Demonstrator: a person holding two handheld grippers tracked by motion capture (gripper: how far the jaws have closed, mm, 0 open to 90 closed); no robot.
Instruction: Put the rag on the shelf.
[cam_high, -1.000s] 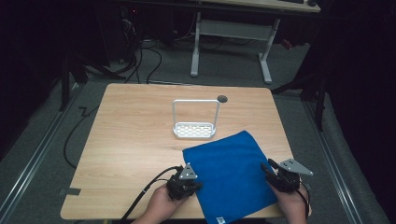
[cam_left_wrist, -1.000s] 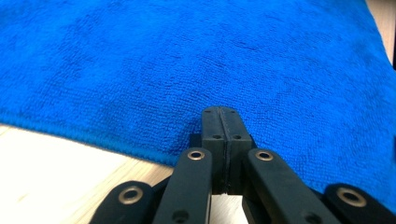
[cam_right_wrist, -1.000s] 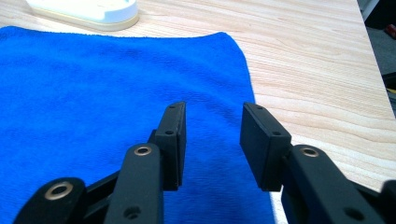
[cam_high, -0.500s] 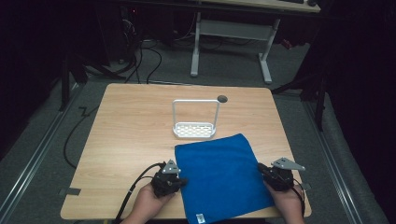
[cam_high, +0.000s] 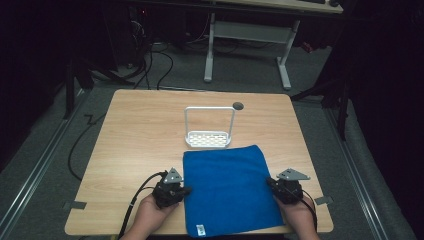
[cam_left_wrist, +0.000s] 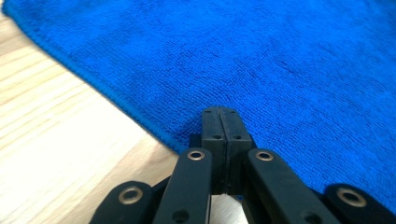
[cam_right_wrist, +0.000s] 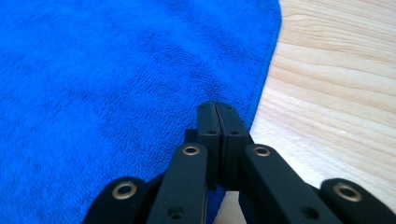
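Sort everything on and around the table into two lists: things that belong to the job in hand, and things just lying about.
In the job:
- blue cloth, flat on the table
- left gripper, shut at the cloth's left edge
- right gripper, shut at its right edge

Lying about:
- white wire rack, just beyond the cloth
- grey desk frame on the floor behind

A small white wire rack (cam_high: 209, 131) with a perforated base is seen standing upright near the middle of a light wooden table (cam_high: 140, 135). A round grommet hole (cam_high: 238, 105) is set into the tabletop just behind it. Beyond the table, white desk legs (cam_high: 246, 47) and black cables (cam_high: 160, 60) are seen on grey carpet (cam_high: 45, 150).
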